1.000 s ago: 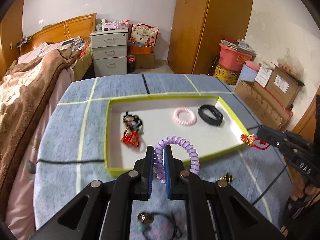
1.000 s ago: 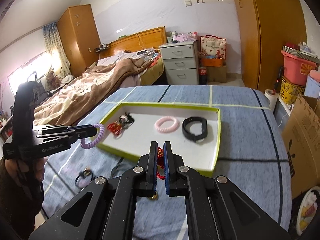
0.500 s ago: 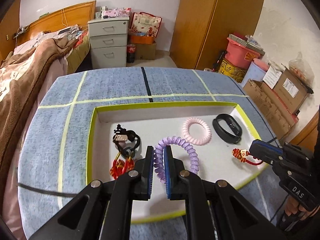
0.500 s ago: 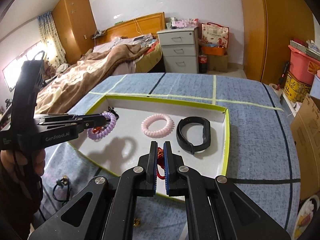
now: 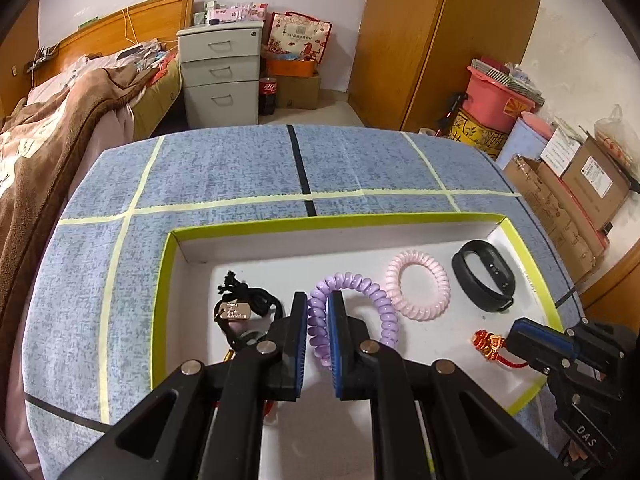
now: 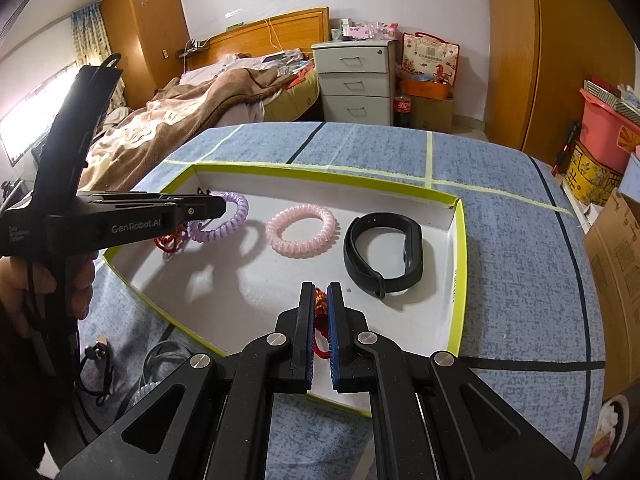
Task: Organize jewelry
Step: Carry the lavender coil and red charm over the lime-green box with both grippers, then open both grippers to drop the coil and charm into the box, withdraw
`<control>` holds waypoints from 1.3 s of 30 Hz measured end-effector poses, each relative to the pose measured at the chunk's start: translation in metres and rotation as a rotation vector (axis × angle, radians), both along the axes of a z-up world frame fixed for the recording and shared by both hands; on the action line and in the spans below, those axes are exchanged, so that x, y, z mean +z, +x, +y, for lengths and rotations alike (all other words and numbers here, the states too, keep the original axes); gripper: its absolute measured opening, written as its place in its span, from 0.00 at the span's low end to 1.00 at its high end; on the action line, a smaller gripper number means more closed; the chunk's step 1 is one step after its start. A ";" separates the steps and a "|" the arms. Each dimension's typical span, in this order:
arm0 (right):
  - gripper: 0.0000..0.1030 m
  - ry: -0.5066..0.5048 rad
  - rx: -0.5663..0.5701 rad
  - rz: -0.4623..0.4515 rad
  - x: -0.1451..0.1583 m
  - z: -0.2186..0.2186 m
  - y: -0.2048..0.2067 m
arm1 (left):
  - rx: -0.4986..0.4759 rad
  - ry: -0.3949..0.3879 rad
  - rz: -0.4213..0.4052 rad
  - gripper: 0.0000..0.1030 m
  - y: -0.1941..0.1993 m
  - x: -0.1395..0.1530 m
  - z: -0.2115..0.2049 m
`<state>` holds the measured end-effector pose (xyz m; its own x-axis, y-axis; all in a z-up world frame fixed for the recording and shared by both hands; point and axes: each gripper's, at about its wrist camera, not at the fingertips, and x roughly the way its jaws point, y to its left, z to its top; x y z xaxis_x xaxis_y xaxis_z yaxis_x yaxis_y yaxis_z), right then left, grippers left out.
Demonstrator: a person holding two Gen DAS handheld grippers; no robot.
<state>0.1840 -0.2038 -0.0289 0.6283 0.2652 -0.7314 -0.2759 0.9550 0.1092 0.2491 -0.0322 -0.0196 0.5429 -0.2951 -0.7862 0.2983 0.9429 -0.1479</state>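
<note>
The left gripper (image 5: 318,320) is clamped on a purple coil (image 5: 352,304) held over the white tray (image 5: 168,280), with a glossy pink coil (image 5: 418,285) just right of it and a smooth black band (image 5: 484,276) farther right. The right gripper (image 6: 319,312) pinches a red knotted charm (image 5: 488,344) above the tray's near right part. At the tray's left lie a black cord with a metal tag (image 5: 240,308) and a red piece (image 6: 168,242); the tray, rimmed in yellow-green, sits on a blue woven cloth (image 5: 224,168) crossed by pale tape, with a loop (image 6: 96,360) off the tray on the near left.
</note>
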 end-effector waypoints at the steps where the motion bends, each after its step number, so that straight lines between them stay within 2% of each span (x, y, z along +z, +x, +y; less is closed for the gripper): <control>1: 0.06 -0.002 0.001 0.001 -0.001 0.000 0.000 | 0.001 0.004 0.003 0.11 0.001 -0.001 -0.001; 17: 0.06 -0.003 -0.012 0.010 -0.002 -0.002 0.004 | 0.016 -0.005 0.037 0.13 0.007 -0.008 -0.002; 19: 0.06 -0.005 -0.017 0.008 -0.002 -0.003 0.004 | 0.019 -0.002 0.034 0.24 0.007 -0.008 -0.001; 20: 0.06 -0.004 -0.018 0.005 -0.002 -0.003 0.004 | 0.020 -0.004 0.033 0.26 0.007 -0.008 -0.001; 22: 0.07 -0.001 -0.019 0.002 0.000 -0.003 0.004 | 0.022 -0.017 0.024 0.28 0.005 -0.006 0.000; 25: 0.16 0.000 -0.024 -0.002 0.001 -0.004 0.002 | 0.013 -0.015 0.024 0.33 0.004 -0.005 -0.001; 29: 0.27 0.011 -0.028 -0.012 0.003 -0.007 -0.001 | 0.002 -0.031 0.012 0.35 -0.003 -0.001 -0.001; 31: 0.28 0.015 -0.032 -0.014 0.004 -0.008 -0.002 | -0.007 -0.044 0.007 0.41 -0.007 0.003 0.000; 35: 0.28 0.026 -0.039 -0.029 0.009 -0.008 -0.006 | -0.012 -0.018 -0.041 0.44 -0.021 0.015 0.003; 37: 0.29 0.022 -0.045 -0.036 0.012 -0.009 -0.010 | -0.016 -0.040 -0.059 0.51 -0.030 0.021 0.007; 39: 0.33 0.024 -0.043 -0.050 0.016 -0.009 -0.016 | -0.013 -0.059 -0.074 0.54 -0.038 0.027 0.011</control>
<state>0.1679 -0.2124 -0.0128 0.6750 0.2541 -0.6927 -0.2403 0.9633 0.1192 0.2113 -0.0210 0.0079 0.5948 -0.3471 -0.7251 0.3223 0.9293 -0.1805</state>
